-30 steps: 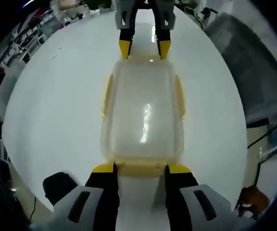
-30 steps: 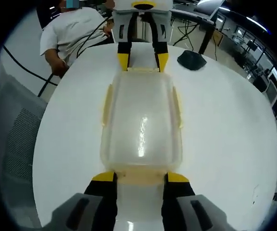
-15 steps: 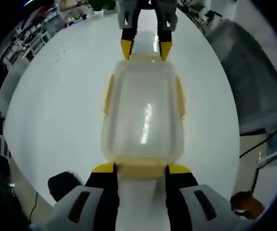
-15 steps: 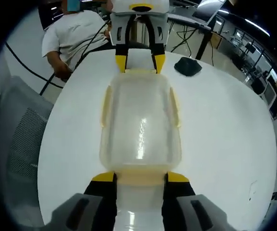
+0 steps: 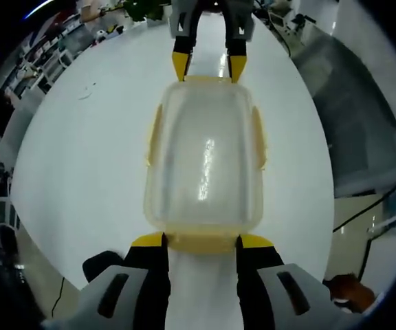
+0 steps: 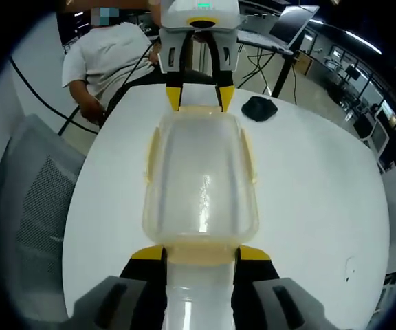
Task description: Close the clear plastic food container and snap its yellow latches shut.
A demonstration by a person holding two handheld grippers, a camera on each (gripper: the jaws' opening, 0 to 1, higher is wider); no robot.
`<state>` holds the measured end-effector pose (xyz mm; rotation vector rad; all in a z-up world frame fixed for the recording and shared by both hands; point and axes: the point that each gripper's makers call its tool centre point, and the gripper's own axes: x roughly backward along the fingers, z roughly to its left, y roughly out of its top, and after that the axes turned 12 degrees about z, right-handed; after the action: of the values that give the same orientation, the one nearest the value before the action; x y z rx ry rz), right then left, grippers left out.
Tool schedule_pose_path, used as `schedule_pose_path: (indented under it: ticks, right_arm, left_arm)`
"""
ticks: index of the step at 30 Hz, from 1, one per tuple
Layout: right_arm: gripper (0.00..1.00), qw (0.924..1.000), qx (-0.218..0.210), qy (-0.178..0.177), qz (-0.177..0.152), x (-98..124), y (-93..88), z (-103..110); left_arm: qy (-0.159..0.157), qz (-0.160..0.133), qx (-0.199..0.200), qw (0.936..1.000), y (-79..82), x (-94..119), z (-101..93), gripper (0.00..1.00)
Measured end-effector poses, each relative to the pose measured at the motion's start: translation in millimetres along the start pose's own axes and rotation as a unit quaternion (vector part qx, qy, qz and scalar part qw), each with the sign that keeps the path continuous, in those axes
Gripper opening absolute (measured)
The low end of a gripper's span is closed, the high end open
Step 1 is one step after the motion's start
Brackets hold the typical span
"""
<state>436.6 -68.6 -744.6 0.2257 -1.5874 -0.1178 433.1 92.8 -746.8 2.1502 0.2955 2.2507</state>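
A clear plastic food container (image 5: 203, 158) with its lid on hangs above the round white table (image 5: 81, 158), held end to end between my two grippers. My left gripper (image 5: 201, 240) is shut on the near yellow end latch (image 5: 202, 245). The right gripper (image 5: 208, 65) grips the far end. In the right gripper view the same container (image 6: 199, 179) runs from my right gripper (image 6: 201, 253), shut on its yellow end latch (image 6: 201, 257), to the left gripper (image 6: 196, 96) at the top. The yellow side latches (image 5: 154, 134) (image 5: 258, 137) flare slightly outward.
A seated person (image 6: 115, 48) in a white shirt is beyond the table's far edge. A black object (image 6: 258, 106) lies on the table. A grey mesh chair (image 6: 26, 206) stands beside the table, seen also as a chair (image 5: 363, 117) in the left gripper view.
The table looks smaller and farther in both views while the container stays fixed between the jaws: both grippers have risen with the container.
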Motion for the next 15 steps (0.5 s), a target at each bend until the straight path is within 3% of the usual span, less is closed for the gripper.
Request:
schedule_pose_path:
  ticks: [15]
  right_arm:
    - [0.33,0.9999,-0.008,-0.008,-0.006,26.3,-24.4,3.1]
  left_arm:
    - [0.010,-0.008,-0.007,0.9999,31.5,13.9,-1.3,0.34]
